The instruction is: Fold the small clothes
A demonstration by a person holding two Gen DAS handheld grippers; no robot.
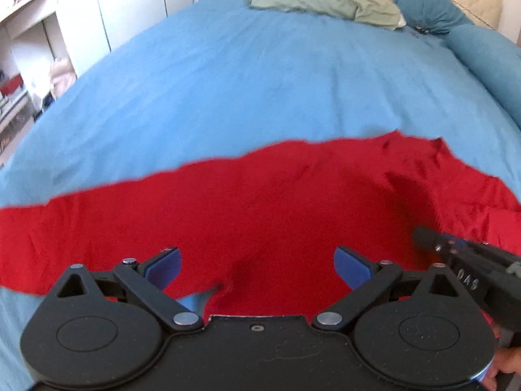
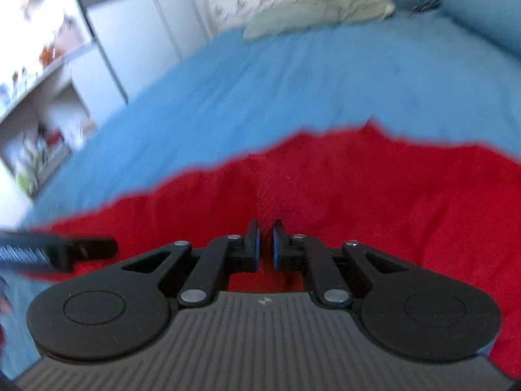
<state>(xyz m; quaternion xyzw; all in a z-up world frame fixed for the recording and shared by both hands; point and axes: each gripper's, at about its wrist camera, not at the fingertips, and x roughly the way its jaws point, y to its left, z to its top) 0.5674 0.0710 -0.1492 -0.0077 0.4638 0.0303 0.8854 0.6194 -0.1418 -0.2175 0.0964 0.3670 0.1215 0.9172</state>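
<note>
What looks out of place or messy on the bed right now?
The red garment lies rumpled on the blue bedspread, its far edge wavy and a deep crease near the right side. A green cloth sits crumpled by the pillows. Nothing looks spilled or damaged.

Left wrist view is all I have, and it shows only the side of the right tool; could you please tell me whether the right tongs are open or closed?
Observer: The right tongs are closed down to a thin slit, with the red garment pinched between the pads.
Operator: Thank you. Does the cloth lie flat ahead of them?
Observer: No. A raised ridge of the fabric runs from the pads toward the garment's far edge, where the blue bedsheet begins.
</note>
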